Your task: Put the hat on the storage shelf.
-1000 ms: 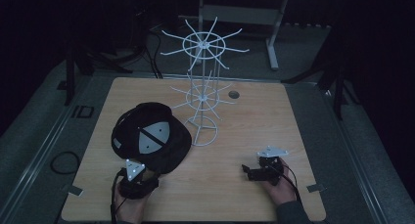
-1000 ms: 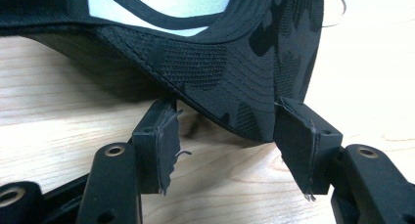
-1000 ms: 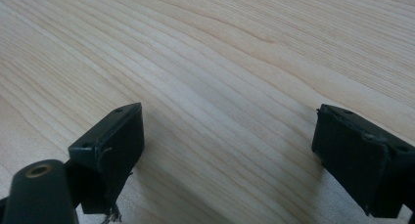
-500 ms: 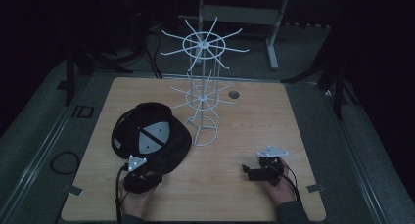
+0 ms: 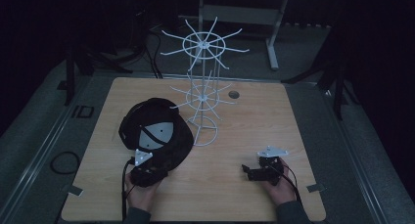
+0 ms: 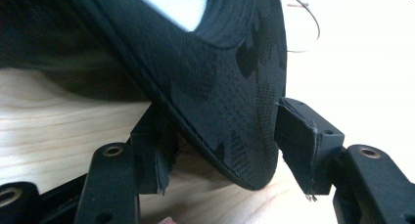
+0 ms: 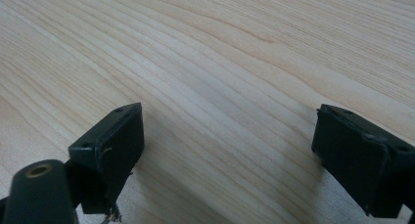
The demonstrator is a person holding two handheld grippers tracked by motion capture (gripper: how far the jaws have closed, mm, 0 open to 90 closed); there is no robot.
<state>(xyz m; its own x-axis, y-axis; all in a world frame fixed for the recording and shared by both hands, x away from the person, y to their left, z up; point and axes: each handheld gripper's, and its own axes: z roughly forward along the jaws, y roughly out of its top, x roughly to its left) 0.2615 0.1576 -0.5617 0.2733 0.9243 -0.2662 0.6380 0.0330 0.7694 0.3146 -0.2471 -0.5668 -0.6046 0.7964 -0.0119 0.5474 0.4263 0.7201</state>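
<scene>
A black cap [image 5: 156,131] lies upside down on the left half of the wooden table [image 5: 293,116], its white lining facing up. My left gripper [image 5: 150,168] is at the cap's near edge, held by a hand. In the left gripper view the cap's brim [image 6: 220,87] dips between the two black jaws, and my left gripper [image 6: 225,145] stands open around it, one pad on each side. My right gripper [image 5: 250,172] rests at the front right of the table, pointing left. My right gripper [image 7: 227,145] is open over bare wood, with nothing between its pads.
A white wire display rack [image 5: 203,94] with two tiers of radiating hooks stands at the table's middle, just right of the cap. A small round hole [image 5: 234,94] sits in the tabletop behind it. Dark floor and table legs surround the table.
My left gripper has slid forward, away from the front edge, so the cap's brim now lies between its jaws. The right gripper has stayed put.
</scene>
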